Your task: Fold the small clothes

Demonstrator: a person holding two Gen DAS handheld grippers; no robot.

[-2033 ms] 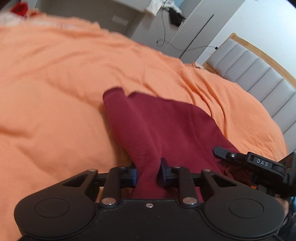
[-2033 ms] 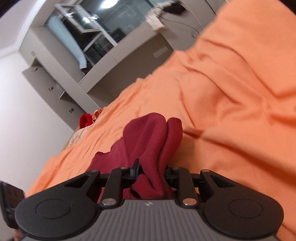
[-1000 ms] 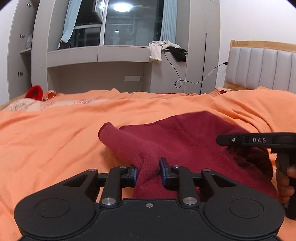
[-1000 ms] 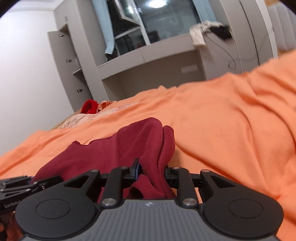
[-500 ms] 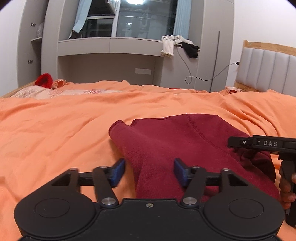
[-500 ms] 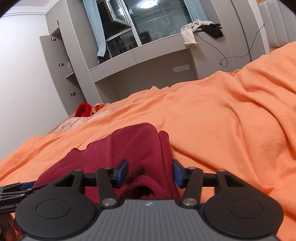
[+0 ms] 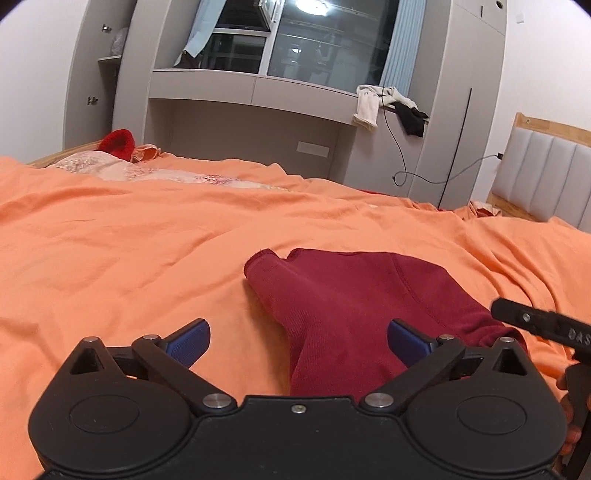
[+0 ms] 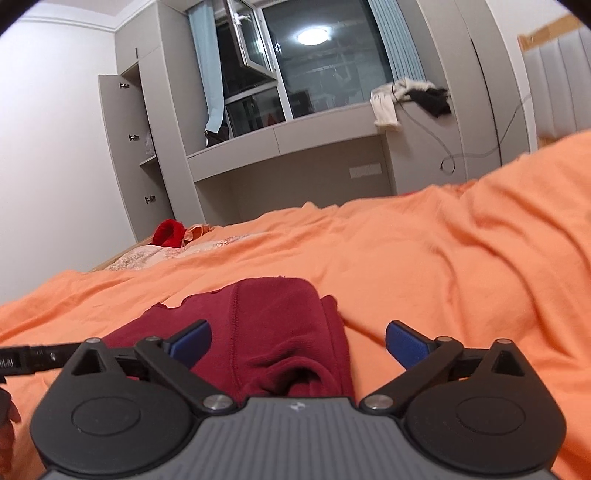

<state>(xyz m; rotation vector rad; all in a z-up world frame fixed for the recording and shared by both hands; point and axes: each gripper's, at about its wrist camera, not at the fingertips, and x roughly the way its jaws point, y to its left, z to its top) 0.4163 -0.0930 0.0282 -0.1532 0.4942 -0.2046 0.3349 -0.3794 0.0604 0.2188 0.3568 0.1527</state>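
Both tools are opening, left tool (image 7: 297,338) and right tool (image 8: 298,339) clear of the folded garment (image 7: 365,299) lying on the bed (image 7: 129,240); this fold looks done.

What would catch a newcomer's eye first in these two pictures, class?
The dark red garment lies folded in the middle of the orange bedspread, straight ahead of both cameras. The left gripper and the right gripper frame it low in each view, jaws opening, blue pads clear of the cloth. Behind, a ceiling light glares in the dark window.
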